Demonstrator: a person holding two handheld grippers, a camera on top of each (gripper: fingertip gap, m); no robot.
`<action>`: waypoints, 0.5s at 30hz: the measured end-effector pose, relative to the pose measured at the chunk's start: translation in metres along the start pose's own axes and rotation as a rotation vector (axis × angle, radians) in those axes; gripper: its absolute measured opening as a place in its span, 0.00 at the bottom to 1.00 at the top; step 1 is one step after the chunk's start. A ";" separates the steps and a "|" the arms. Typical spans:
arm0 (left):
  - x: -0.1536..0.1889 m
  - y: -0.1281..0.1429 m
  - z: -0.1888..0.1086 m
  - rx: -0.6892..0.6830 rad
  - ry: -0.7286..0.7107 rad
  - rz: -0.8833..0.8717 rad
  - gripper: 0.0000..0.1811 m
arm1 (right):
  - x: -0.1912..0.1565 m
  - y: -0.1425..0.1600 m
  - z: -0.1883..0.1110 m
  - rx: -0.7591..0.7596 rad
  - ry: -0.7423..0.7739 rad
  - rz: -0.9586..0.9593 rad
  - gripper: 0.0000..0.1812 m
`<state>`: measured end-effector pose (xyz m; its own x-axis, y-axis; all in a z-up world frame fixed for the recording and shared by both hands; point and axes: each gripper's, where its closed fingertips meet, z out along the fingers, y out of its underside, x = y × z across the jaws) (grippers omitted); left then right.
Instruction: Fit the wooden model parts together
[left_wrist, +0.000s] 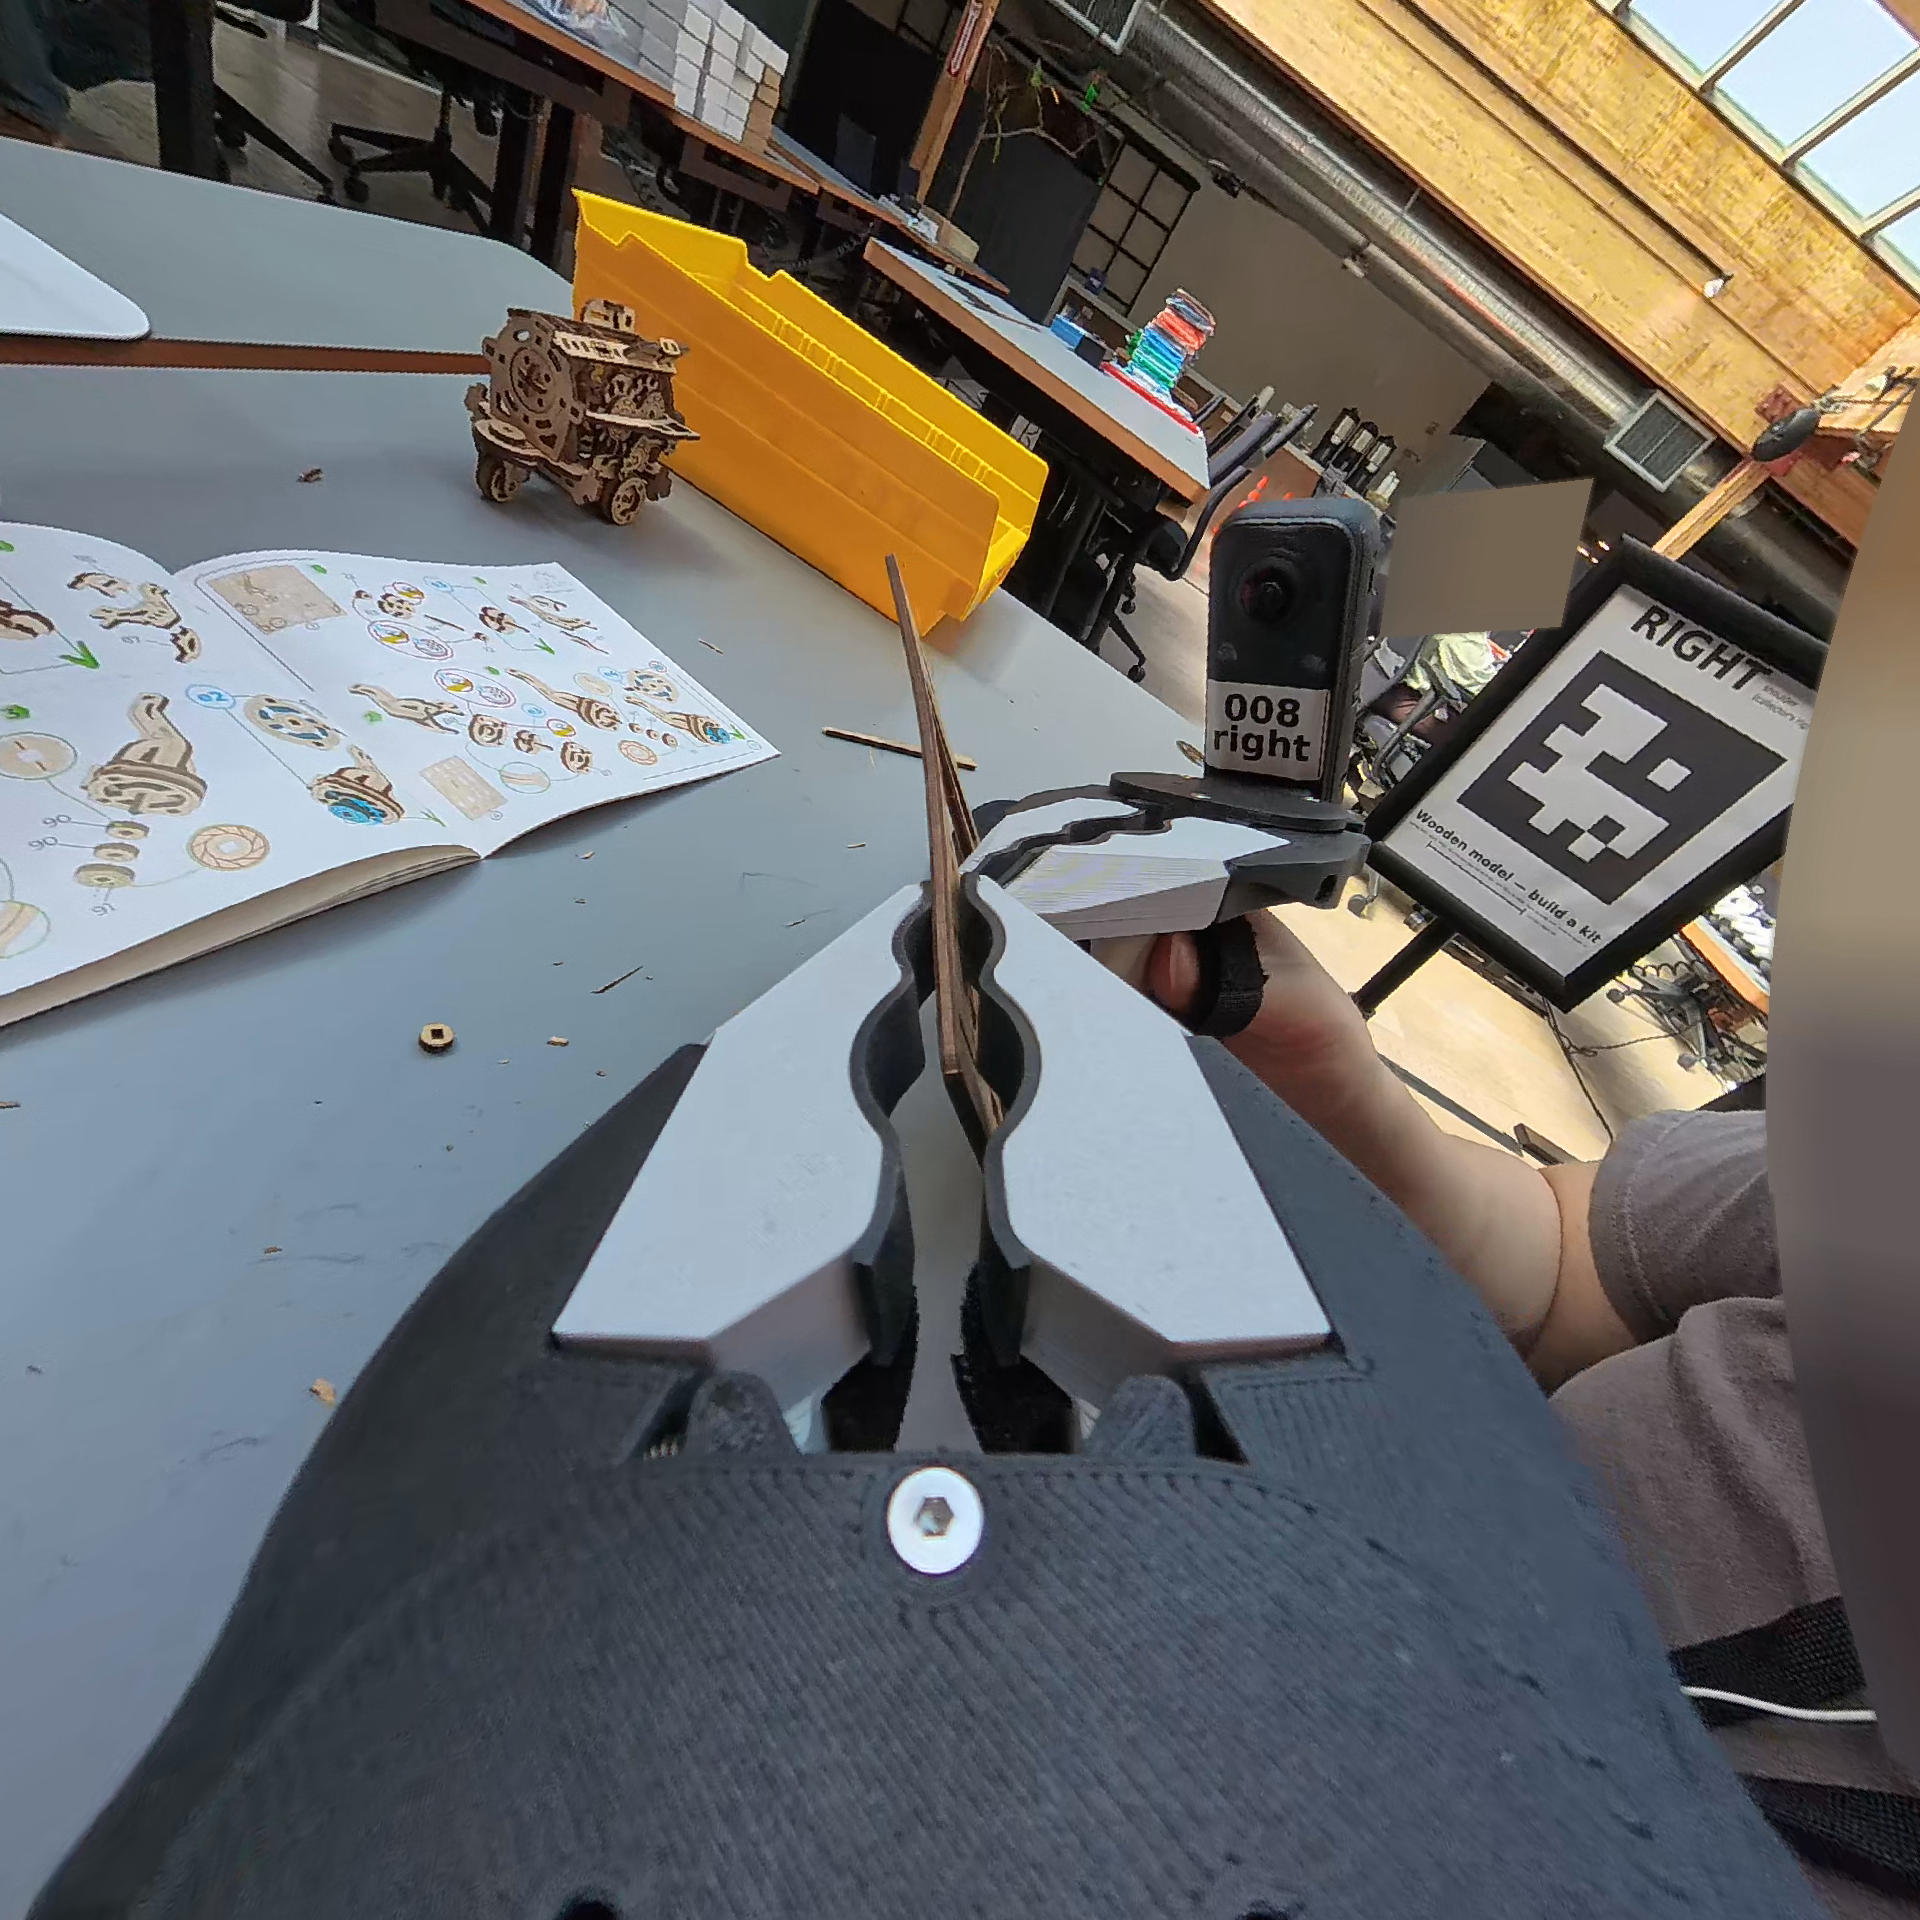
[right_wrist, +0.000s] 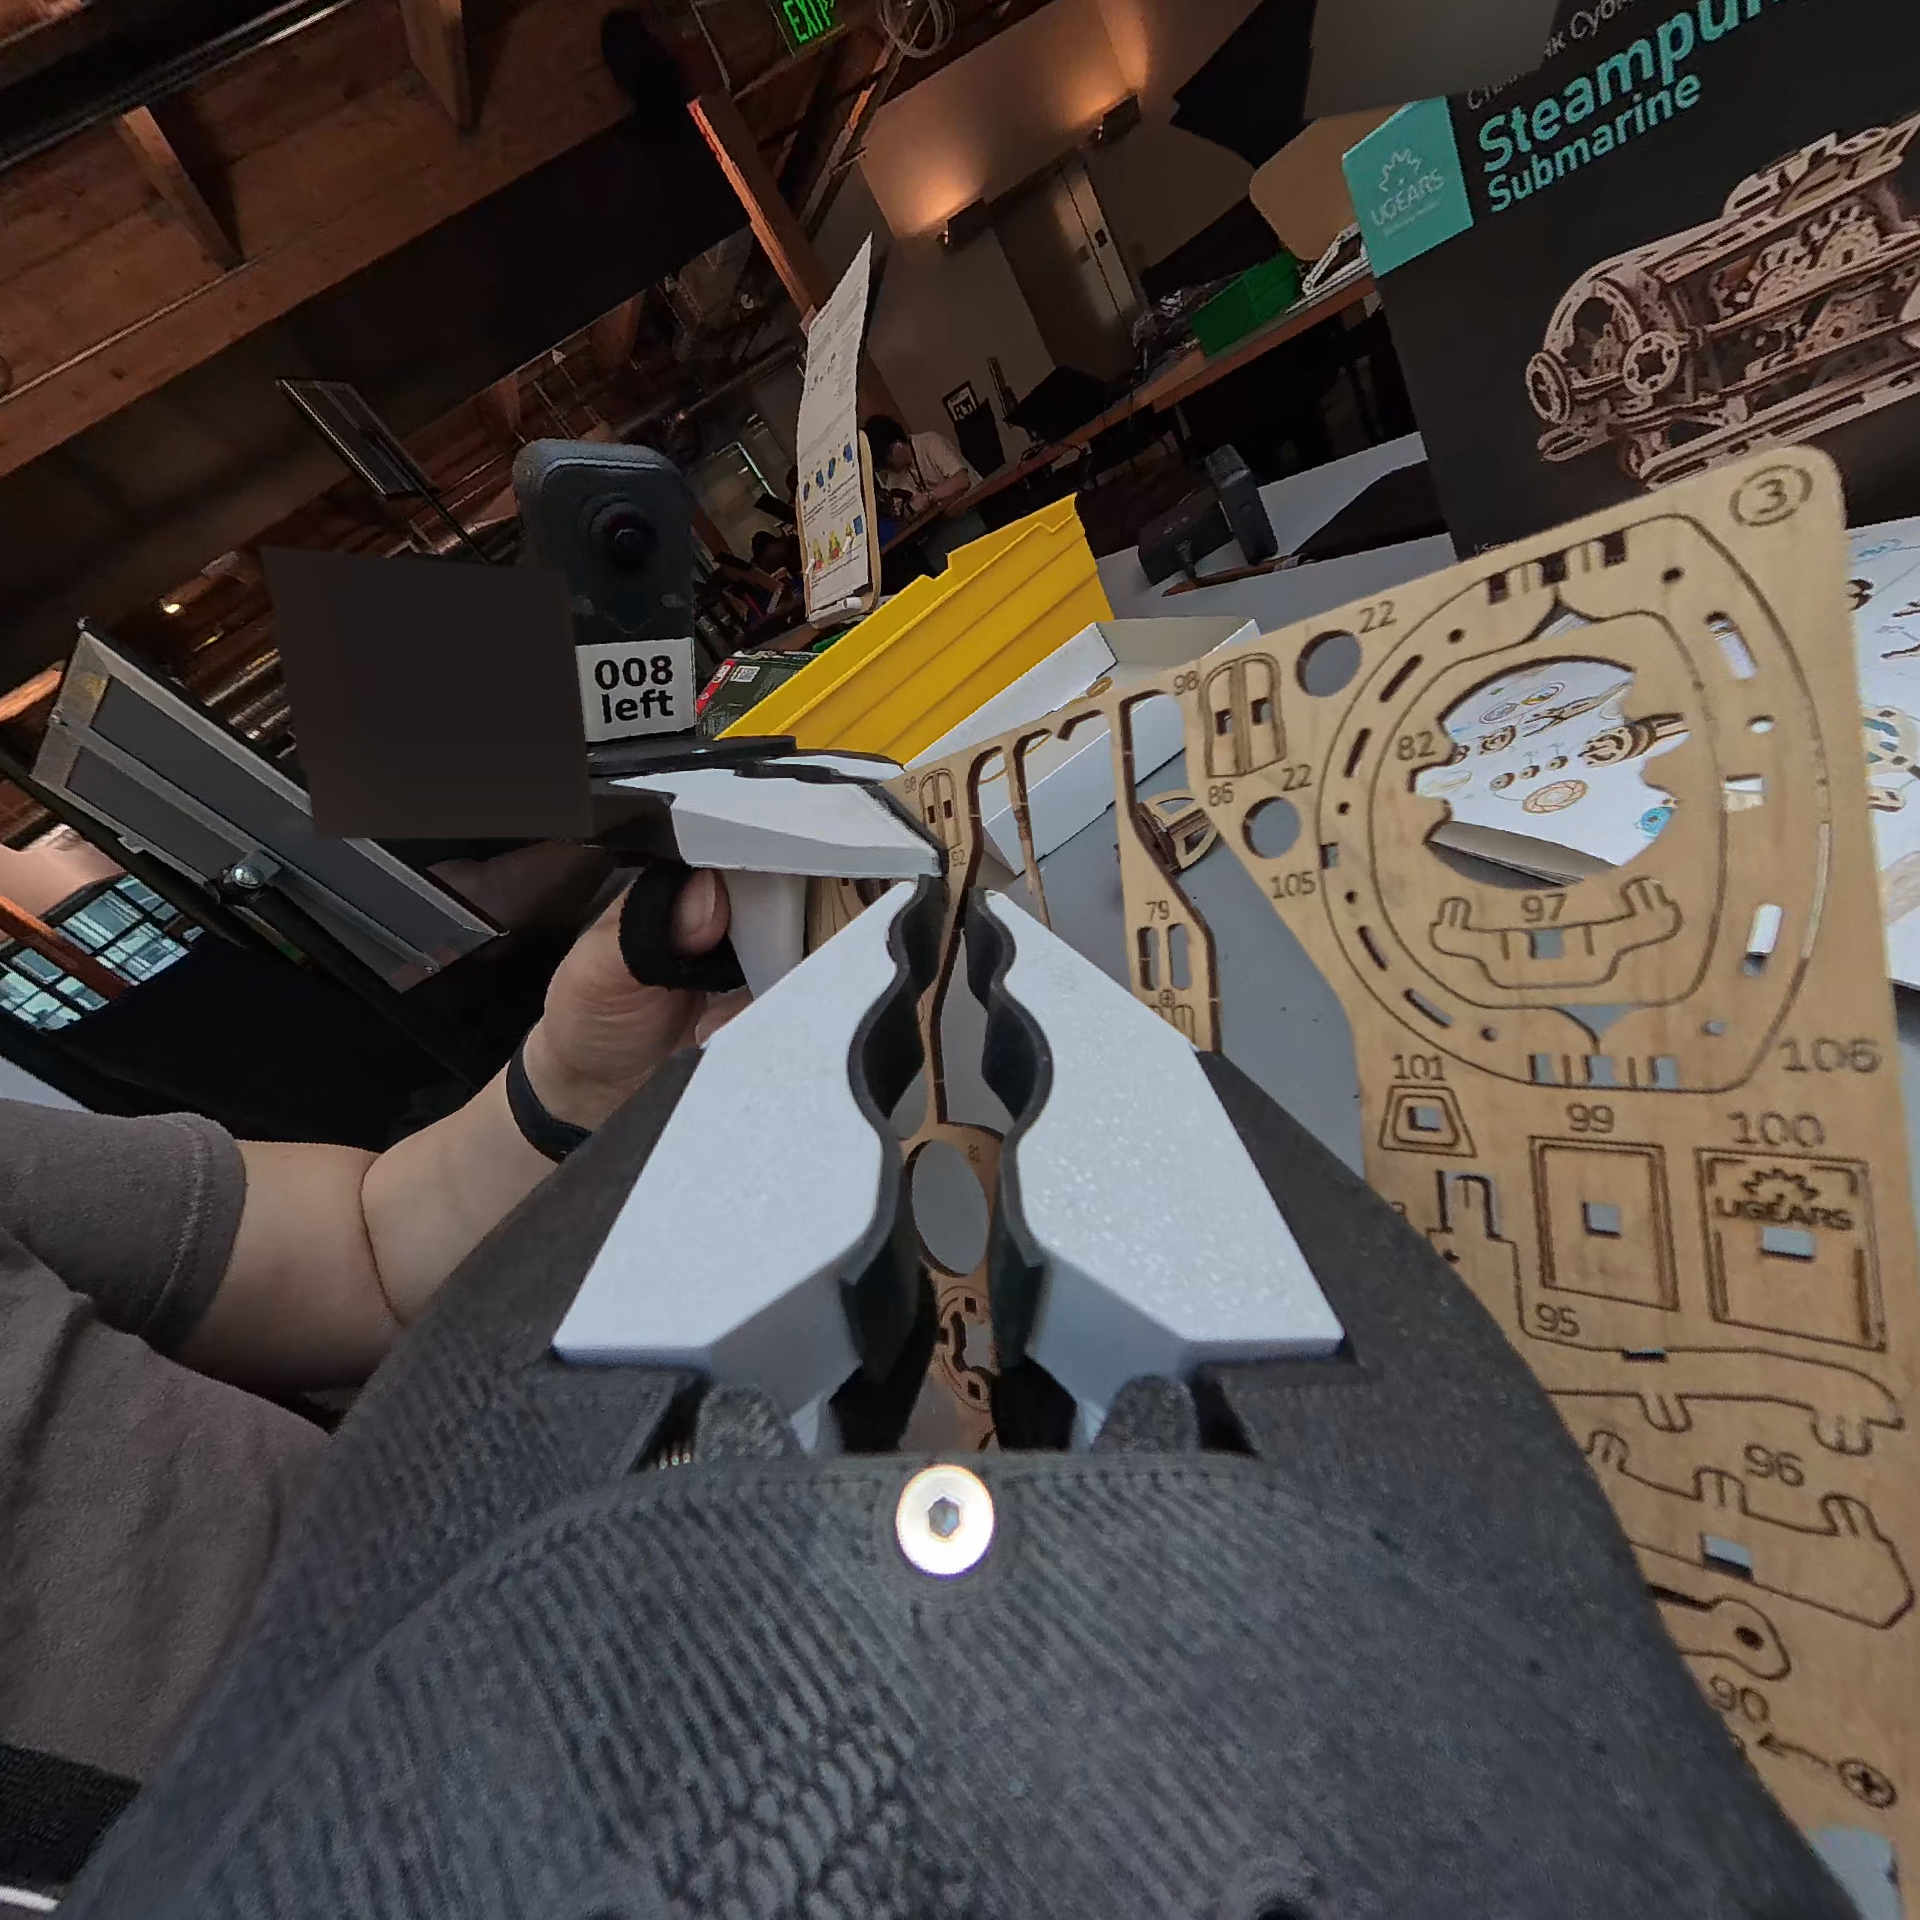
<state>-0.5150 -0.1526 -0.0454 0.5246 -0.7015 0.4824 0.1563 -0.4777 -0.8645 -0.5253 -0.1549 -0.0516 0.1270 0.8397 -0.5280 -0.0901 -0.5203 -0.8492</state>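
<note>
Left wrist view: left gripper (left_wrist: 943, 904) and right gripper (left_wrist: 971, 847) both pinch the plywood sheet (left_wrist: 940, 831), seen edge-on.

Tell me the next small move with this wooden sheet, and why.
Probably keep the left hand-held gripper clamped and have the right hand-held gripper gently work one part loose: both pinch the same upright wooden sheet, whose parts mostly sit uncut in it.
</note>
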 end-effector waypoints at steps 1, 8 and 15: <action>0.000 0.000 0.000 0.000 -0.005 0.002 0.01 | 0.000 0.000 0.000 -0.001 -0.003 0.012 0.02; 0.004 -0.005 0.001 0.036 0.054 -0.031 0.01 | -0.003 -0.007 -0.003 0.047 -0.035 0.000 0.02; 0.000 -0.006 0.003 0.069 0.089 -0.108 0.01 | 0.001 -0.007 -0.002 0.080 -0.018 0.051 0.02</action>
<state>-0.5134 -0.1485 -0.0404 0.4262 -0.6932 0.5813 0.2666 -0.5178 -0.8129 -0.5226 -0.1507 -0.0466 0.1021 0.8157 -0.5694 -0.1746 -0.5488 -0.8175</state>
